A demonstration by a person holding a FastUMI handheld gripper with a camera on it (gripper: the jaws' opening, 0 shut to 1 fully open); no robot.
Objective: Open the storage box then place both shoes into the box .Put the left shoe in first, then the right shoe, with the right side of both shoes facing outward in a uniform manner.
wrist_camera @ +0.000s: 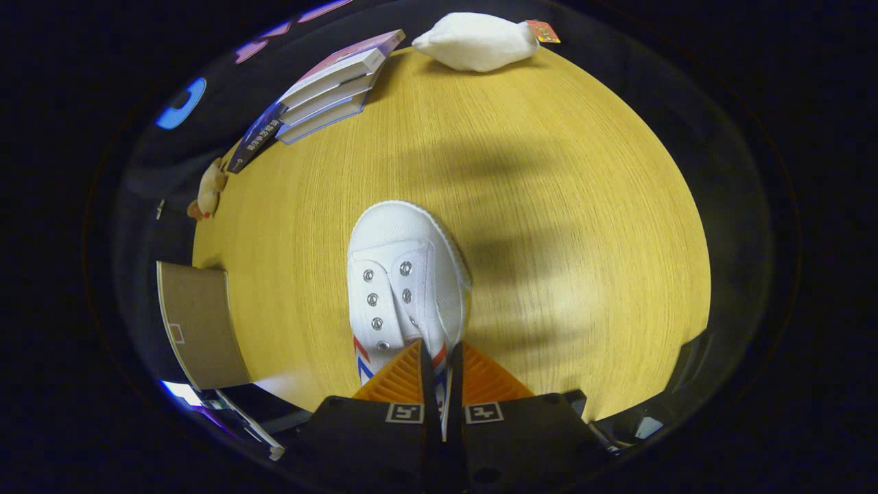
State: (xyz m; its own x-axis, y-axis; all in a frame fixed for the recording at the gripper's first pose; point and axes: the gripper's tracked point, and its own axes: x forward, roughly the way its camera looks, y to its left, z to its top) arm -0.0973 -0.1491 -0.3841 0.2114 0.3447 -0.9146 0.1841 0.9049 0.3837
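Fingers pinch shoe, seemingly above wooden table.

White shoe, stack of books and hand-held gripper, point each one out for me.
white shoe (398,240), gripper view, on its toe cap
stack of books (329,92), gripper view, on the page edges
hand-held gripper (441,374), gripper view, between its fingertips, pinching the shoe's heel rim

The heel end of the white shoe lay hidden behind the fingers of the hand-held gripper, which stood nearly closed on the thin side wall there; how firmly both pressed was unclear. The brown box, left of the fingers, was cut off at its outer side. The small toy beyond it was too small to identify. The print on the stacked books was blurred.
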